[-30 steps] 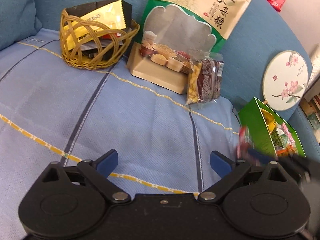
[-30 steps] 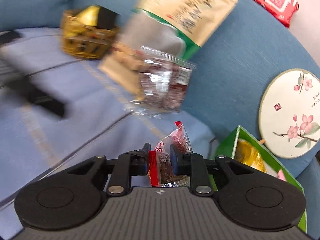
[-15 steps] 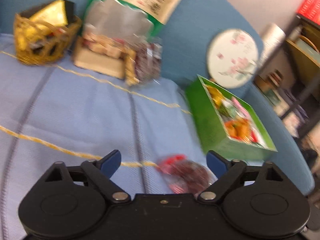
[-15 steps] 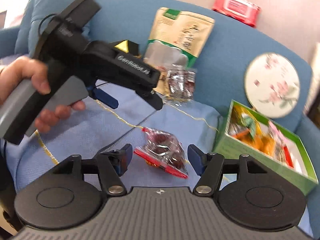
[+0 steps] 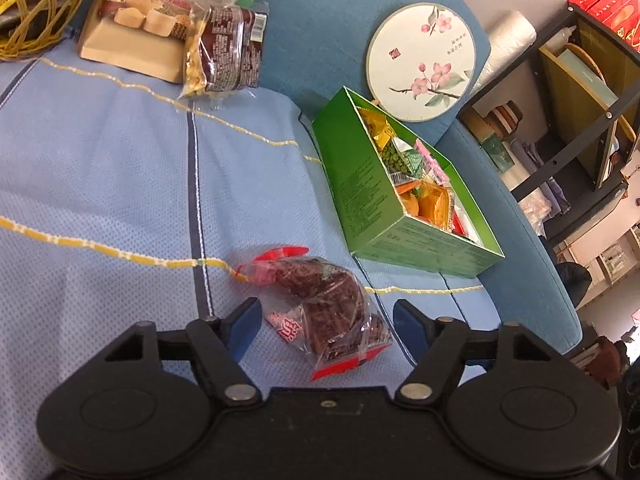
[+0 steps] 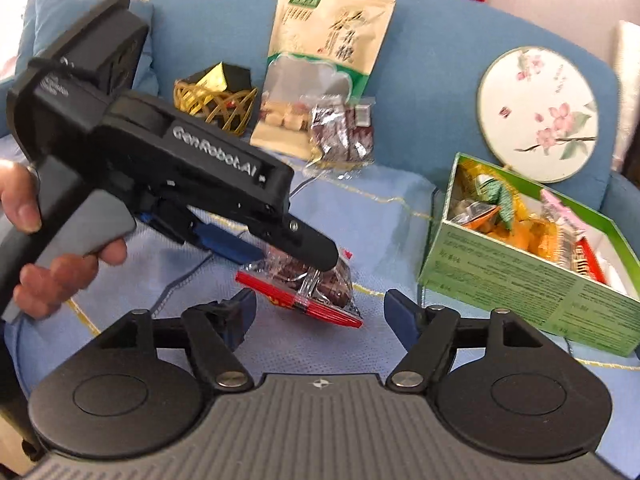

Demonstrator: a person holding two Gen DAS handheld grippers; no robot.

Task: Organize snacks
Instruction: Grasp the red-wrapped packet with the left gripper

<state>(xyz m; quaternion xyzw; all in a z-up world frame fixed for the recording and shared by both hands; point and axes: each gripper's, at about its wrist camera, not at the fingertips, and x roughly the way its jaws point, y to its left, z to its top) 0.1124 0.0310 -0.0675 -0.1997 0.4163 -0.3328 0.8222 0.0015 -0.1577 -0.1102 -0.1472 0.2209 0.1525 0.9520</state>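
A clear red-edged snack packet (image 5: pixel 324 300) with dark pieces lies on the blue sofa seat. My left gripper (image 5: pixel 326 326) is open, its blue pads either side of the packet. In the right wrist view the packet (image 6: pixel 316 284) lies under the left gripper's fingers (image 6: pixel 316 250). My right gripper (image 6: pixel 320 318) is open and empty, just short of the packet. A green box (image 5: pixel 368 196) holding several small snacks stands to the right; it also shows in the right wrist view (image 6: pixel 520 284).
A brown snack bag (image 5: pixel 228 48) and a large green-and-tan pouch (image 6: pixel 324 64) lean on the sofa back, next to a wicker basket (image 6: pixel 212 108). A round flowered fan (image 5: pixel 420 62) leans behind the box. Shelves (image 5: pixel 580 92) stand at the right.
My right gripper let go of the red-edged packet onto the seat, opened and pulled back. My left gripper swung right and came down around the packet.
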